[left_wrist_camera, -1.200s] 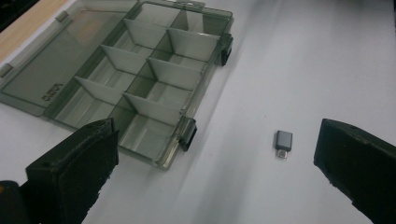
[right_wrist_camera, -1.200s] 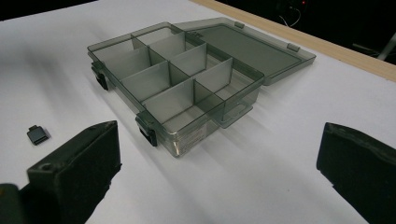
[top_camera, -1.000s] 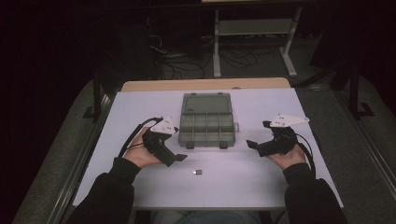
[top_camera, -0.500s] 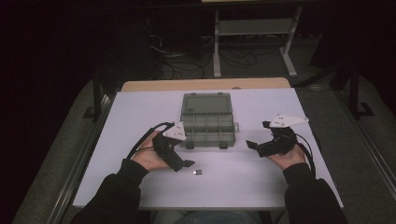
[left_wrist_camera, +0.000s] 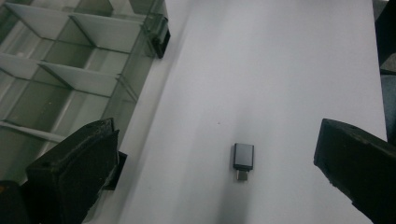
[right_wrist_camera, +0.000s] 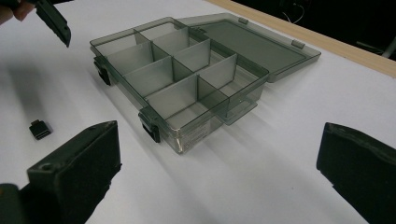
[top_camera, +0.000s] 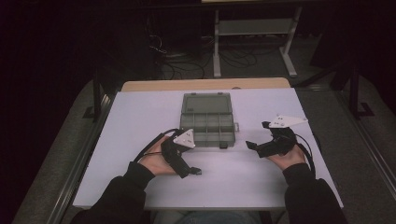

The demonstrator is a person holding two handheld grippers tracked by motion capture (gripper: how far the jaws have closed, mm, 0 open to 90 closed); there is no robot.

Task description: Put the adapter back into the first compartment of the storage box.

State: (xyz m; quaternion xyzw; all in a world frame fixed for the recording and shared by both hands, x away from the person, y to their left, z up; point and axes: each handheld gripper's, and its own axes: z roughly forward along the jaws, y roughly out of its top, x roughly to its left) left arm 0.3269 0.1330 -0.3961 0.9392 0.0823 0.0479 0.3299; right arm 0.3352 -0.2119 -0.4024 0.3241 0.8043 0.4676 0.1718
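A small grey USB adapter [left_wrist_camera: 243,160] lies flat on the white table, also seen as the adapter [right_wrist_camera: 40,129] in the right gripper view. My left gripper [left_wrist_camera: 215,135] is open, jaws wide on either side of the adapter and not touching it. From above, the left gripper [top_camera: 194,171] tilts down at that spot, just in front of the box. The clear grey organizer box [top_camera: 208,123] stands open with empty compartments [right_wrist_camera: 177,79], its lid [right_wrist_camera: 252,42] laid back flat. My right gripper [top_camera: 252,145] is open, held right of the box and pointing at it, nothing between its jaws.
The white table top [top_camera: 140,116] ends in a wooden strip [top_camera: 205,84] at the far side. The box's black latches [left_wrist_camera: 160,39] stick out toward me. Beyond the table the floor is dark, with a metal stand [top_camera: 252,32] and cables.
My left gripper has moved right and toward the table's middle, ending with its jaws over the adapter. The right gripper has stayed almost still. The box has not moved.
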